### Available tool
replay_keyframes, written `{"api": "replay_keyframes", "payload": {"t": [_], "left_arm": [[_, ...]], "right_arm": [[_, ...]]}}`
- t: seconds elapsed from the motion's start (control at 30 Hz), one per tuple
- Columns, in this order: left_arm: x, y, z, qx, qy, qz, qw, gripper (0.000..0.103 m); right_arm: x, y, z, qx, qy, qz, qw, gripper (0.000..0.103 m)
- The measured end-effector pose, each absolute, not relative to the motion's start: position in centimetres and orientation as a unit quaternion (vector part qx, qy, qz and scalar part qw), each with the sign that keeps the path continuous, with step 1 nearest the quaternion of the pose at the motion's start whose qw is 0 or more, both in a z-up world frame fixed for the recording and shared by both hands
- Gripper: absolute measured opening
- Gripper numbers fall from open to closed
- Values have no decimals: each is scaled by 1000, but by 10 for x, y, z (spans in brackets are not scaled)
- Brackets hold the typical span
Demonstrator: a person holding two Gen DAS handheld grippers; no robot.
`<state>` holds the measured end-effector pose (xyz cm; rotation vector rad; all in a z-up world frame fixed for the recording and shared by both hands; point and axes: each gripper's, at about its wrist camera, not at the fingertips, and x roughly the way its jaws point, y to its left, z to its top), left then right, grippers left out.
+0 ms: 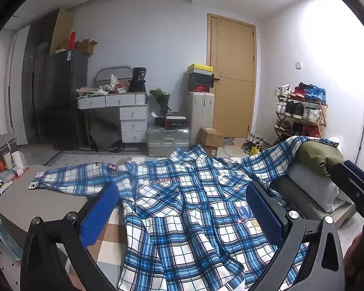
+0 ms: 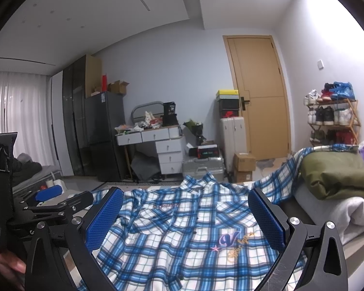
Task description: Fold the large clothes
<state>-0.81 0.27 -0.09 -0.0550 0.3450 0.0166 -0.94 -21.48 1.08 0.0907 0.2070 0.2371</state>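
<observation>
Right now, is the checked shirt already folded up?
No. The blue plaid shirt lies spread open, front up, one sleeve stretched out flat and the other draped over the green bundle.

Blue-and-white plaid shirt (image 1: 194,208); olive, seemingly plain, bundle (image 2: 337,177) beside it.

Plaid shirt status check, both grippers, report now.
Left gripper open, right gripper open, both above the cloth. Plaid shirt spread flat, buttoned, unfolded. One sleeve draped over the olive bundle; could snag the fold.
</observation>
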Motion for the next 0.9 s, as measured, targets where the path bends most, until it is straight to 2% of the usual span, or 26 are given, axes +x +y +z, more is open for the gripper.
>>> {"api": "replay_keyframes", "payload": {"t": [0.9], "left_arm": [[-6,-1,-5,-20,179,10,984,102]], "right_arm": [[-10,-212,10,40,100,110,988,103]]}}
